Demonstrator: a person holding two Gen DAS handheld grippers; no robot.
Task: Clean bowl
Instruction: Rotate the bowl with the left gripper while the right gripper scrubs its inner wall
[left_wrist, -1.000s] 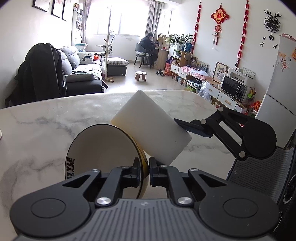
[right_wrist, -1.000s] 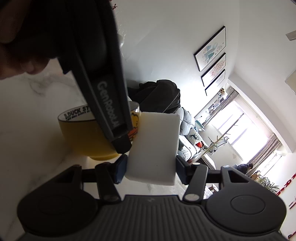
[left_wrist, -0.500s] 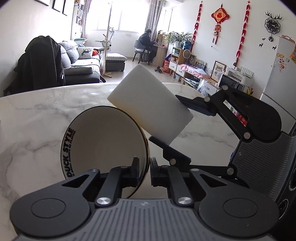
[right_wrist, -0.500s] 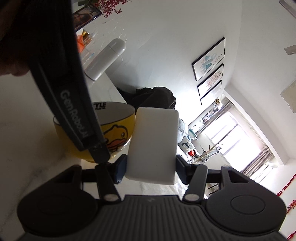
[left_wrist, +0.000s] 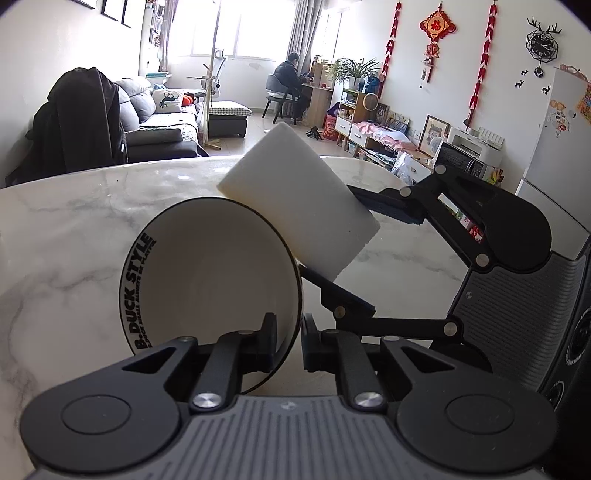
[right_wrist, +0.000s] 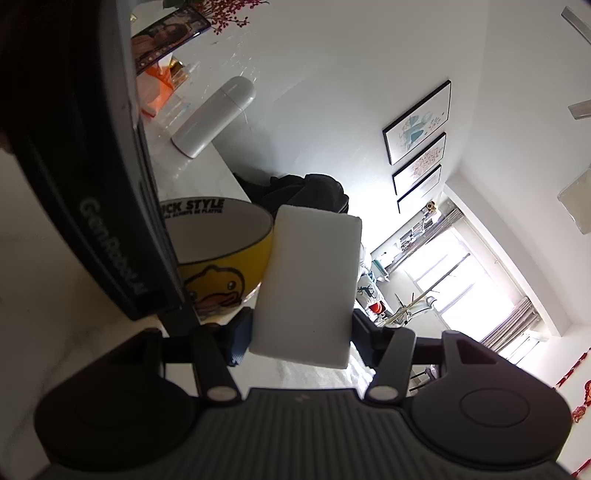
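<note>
Left wrist view is showing the left gripper (left_wrist: 286, 338) pinching the wall of the bowl (left_wrist: 210, 273), one finger inside and one outside, with the jaws drawn narrow on the rim. The bowl is tipping on its side over the marble table (left_wrist: 66, 229), its white inside facing the camera and black lettering running along the inner rim. The sponge (left_wrist: 299, 203), a white block, is pressing against the bowl's upper right rim, and the right gripper (left_wrist: 354, 243) is reaching in from the right with its jaws gripping the sponge at its two sides. Beyond the table's far edge a sofa (left_wrist: 155, 122) is standing by the wall, and a person (left_wrist: 290, 79) is sitting at a desk near the windows. Right wrist view is showing the right gripper (right_wrist: 299, 330) clamping the sponge (right_wrist: 310, 280) between its blue pads, the block sticking out forward and touching the bowl (right_wrist: 221, 266) at its yellow outer wall, where a duck is printed. The left gripper's dark body (right_wrist: 92, 203) is crossing the left half of this view in front of the bowl. A white flask (right_wrist: 214, 118) is standing near the table's far edge by the wall.
</note>
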